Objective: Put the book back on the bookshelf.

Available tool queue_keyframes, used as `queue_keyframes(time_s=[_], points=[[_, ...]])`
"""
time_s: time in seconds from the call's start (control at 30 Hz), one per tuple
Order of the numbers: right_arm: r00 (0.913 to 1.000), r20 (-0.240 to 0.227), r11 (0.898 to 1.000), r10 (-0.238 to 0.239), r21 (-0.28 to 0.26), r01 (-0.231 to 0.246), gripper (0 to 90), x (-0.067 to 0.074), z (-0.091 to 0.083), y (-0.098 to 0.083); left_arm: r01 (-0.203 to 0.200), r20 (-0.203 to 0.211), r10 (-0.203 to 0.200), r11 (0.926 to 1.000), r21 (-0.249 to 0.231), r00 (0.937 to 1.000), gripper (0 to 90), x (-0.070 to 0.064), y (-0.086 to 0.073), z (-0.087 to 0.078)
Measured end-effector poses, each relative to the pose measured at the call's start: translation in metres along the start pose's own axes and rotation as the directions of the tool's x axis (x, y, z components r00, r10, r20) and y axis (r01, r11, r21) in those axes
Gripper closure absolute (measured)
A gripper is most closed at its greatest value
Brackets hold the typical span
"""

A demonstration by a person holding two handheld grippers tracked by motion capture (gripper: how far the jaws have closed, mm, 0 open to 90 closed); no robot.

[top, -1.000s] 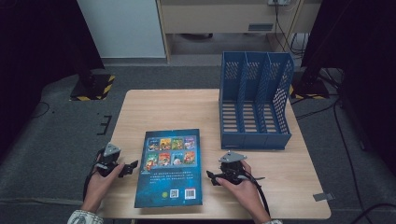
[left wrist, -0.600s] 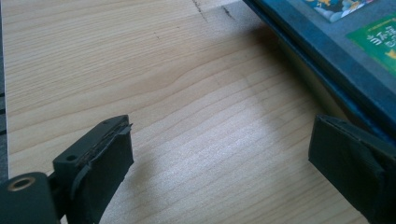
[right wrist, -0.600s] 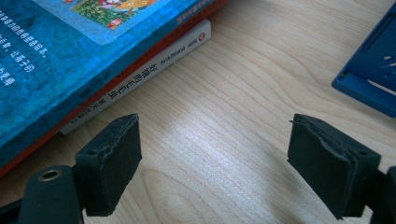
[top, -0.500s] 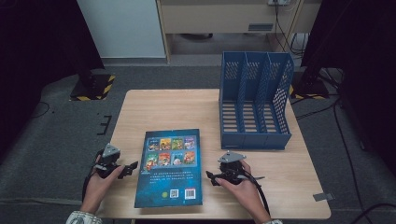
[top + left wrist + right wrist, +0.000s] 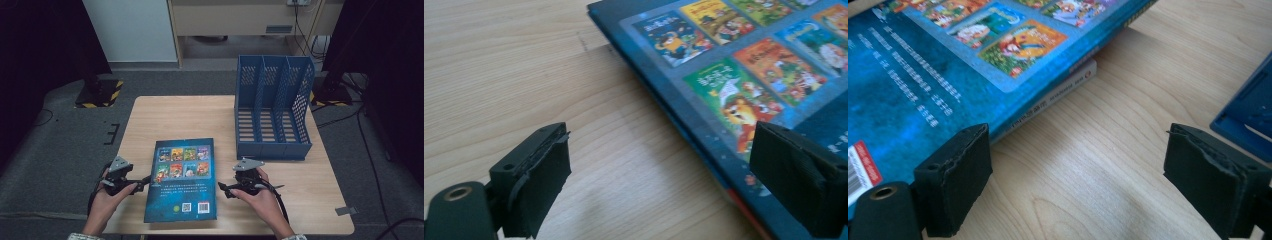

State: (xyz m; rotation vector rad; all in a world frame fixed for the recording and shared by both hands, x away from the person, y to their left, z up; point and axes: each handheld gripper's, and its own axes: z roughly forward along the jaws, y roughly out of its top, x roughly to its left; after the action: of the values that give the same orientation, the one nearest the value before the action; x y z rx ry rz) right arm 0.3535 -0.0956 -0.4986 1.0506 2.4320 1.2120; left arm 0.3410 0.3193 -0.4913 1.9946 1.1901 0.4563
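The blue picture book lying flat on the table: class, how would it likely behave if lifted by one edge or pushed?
The blue picture book looks like a hardback with a firm cover, so it would probably stay stiff rather than droop. Its glossy cover may slip between pads. Lying flat on the wooden table, it should slide when pushed, neither rolling nor tipping.

The left gripper [image 5: 145,181], at lower left of the high view, now sits closer to the left edge of the blue book [image 5: 183,180], its jaws narrowing slightly. The right gripper [image 5: 223,189], lower right, spreads its jaws wider; nothing is between them.
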Motion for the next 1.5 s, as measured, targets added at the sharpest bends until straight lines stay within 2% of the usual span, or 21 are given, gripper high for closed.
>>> queue_keyframes(time_s=[0.17,0.3,0.5,0.77,0.8,0.83,0.87,1.1,1.23,1.4,1.43,1.47,1.5], points=[[0.9998,-0.020,1.000,-0.003,-0.016,0.003,11.7,0.004,-0.002,0.009,-0.035,0.019,0.035,0.9993,0.012,0.9992,8.2,-0.010,0.003,0.003],[0.9987,-0.050,0.999,-0.012,-0.030,0.011,11.4,0.010,-0.002,0.017,-0.040,0.035,0.039,0.9990,0.020,0.9986,8.2,-0.013,0.004,0.005],[0.9959,-0.085,0.999,-0.032,-0.004,0.032,10.6,0.020,0.010,0.024,-0.072,0.063,0.068,0.9956,0.061,0.9957,7.5,-0.019,0.002,0.011],[0.9917,-0.121,0.998,-0.044,0.043,0.050,9.8,0.031,0.029,0.021,-0.054,0.118,0.045,0.9959,0.073,0.9920,4.0,-0.022,0.000,0.016],[0.9908,-0.127,0.997,-0.047,0.055,0.054,9.4,0.033,0.033,0.020,-0.041,0.142,0.029,0.9956,0.084,0.9894,3.5,-0.023,0.000,0.017],[0.9908,-0.127,0.997,-0.047,0.055,0.054,9.4,0.033,0.033,0.020,-0.041,0.142,0.029,0.9956,0.084,0.9894,3.3,-0.023,0.000,0.017],[0.9894,-0.139,0.997,-0.042,0.055,0.050,9.3,0.033,0.035,0.020,-0.046,0.162,0.031,0.9947,0.092,0.9863,3.3,-0.023,0.000,0.018],[0.9874,-0.157,0.998,-0.015,0.061,0.025,7.9,0.032,0.039,0.020,-0.034,0.208,0.010,0.9933,0.111,0.9781,3.6,-0.025,-0.001,0.021],[0.9861,-0.166,0.998,-0.002,0.069,0.014,7.2,0.031,0.041,0.020,-0.026,0.250,-0.006,0.9918,0.125,0.9681,3.8,-0.026,-0.001,0.023],[0.9827,-0.184,0.997,0.023,0.078,-0.009,6.0,0.028,0.044,0.020,-0.020,0.262,-0.015,0.9911,0.132,0.9650,2.1,-0.024,-0.001,0.026],[0.9808,-0.193,0.997,0.027,0.081,-0.012,6.2,0.027,0.045,0.021,-0.013,0.269,-0.024,0.9906,0.136,0.9629,1.6,-0.023,-0.002,0.027],[0.9792,-0.200,0.997,0.032,0.081,-0.016,6.6,0.026,0.046,0.020,0.003,0.285,-0.044,0.9898,0.143,0.9576,1.6,-0.021,-0.002,0.028],[0.9777,-0.207,0.996,0.037,0.082,-0.020,6.4,0.026,0.047,0.021,0.003,0.285,-0.044,0.9898,0.143,0.9576,1.6,-0.021,-0.002,0.028]])
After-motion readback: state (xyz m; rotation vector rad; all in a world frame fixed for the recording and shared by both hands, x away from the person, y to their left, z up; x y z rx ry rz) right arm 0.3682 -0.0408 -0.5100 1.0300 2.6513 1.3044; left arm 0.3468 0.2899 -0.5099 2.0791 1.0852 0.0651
